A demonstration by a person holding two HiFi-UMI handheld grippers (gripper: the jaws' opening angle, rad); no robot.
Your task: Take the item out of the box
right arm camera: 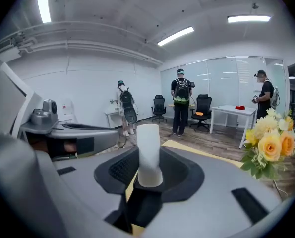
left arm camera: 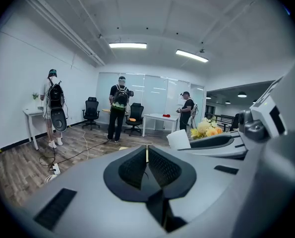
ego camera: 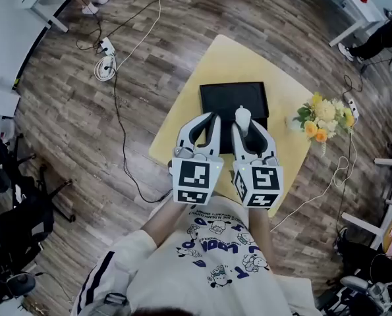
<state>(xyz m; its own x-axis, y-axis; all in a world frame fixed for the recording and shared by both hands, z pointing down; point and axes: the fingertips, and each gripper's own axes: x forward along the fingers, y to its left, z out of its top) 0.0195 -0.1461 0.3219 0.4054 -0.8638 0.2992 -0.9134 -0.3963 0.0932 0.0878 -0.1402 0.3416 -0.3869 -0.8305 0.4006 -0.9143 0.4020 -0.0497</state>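
Yellow, the counter carries a black box in its middle. We judge its hard top the first hazard, since anything dropped could bounce or roll off to the wooden floor. Over the box's near edge our two grippers sit side by side. The left gripper has its fingers pressed together on nothing; so close to its neighbour, it could nudge the load. The right gripper has its fingers set wide around a white item, which stands upright, gripped at its lower end and seemingly clear of the box. Held so low, the smooth item could tip or slip if we swing quickly. The flowers at the counter's right edge could be knocked by a sideways move. We see no label on the item. The shirt's blue print is unreadable, and the cubes carry only black-and-white squares.
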